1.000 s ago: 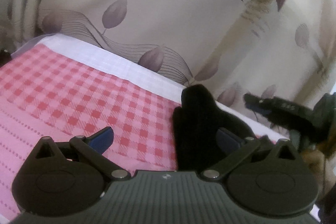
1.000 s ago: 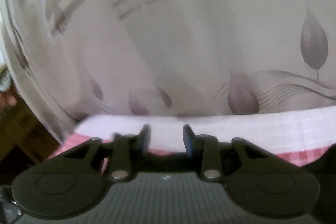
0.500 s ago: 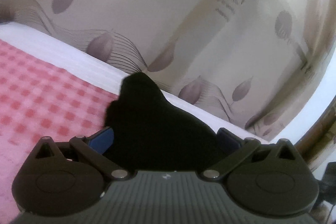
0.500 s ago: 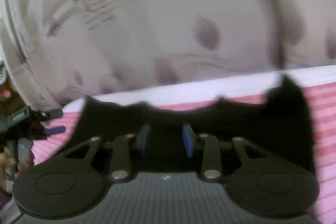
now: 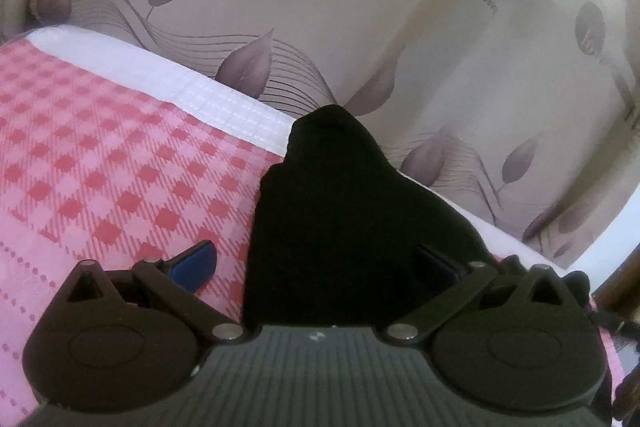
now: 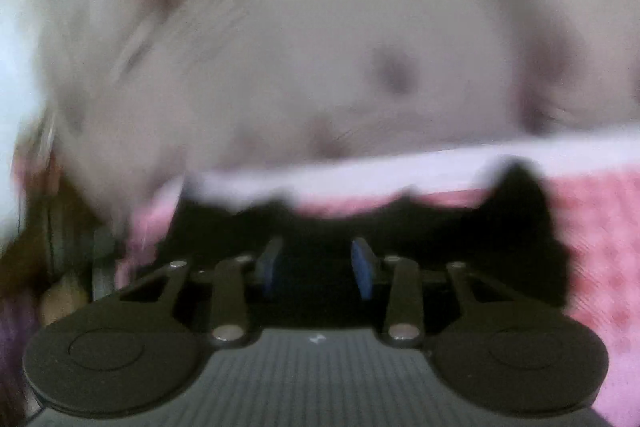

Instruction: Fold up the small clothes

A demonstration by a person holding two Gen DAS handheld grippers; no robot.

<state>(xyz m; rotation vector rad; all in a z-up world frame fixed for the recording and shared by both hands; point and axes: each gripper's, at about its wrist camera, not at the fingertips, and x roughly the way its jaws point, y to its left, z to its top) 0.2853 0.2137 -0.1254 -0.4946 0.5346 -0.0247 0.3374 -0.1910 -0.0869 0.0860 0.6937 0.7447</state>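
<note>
A small black garment [image 5: 340, 207] lies crumpled on the pink checked bed cover [image 5: 100, 155], near its white far border. My left gripper [image 5: 314, 263] is open wide just above it. Its left pad is over the pink cover and its right pad over the black cloth. In the blurred right wrist view the same black garment [image 6: 512, 227] spreads across the cover [image 6: 600, 247]. My right gripper [image 6: 316, 263] hovers low over it with a narrow gap, its jaws opening. Black cloth shows in the gap, and the pads do not press on it.
A cream curtain with purple leaves [image 5: 360, 7] hangs right behind the bed's far edge. The white border strip [image 5: 200, 91] marks that edge. Dark wooden furniture [image 5: 616, 291] stands past the bed's right corner, and a brown gap [image 6: 36, 247] lies at the far left in the right wrist view.
My left gripper swung over to the black garment, which now sits between its fingers. My right gripper came from facing the curtain to low over the garment.
</note>
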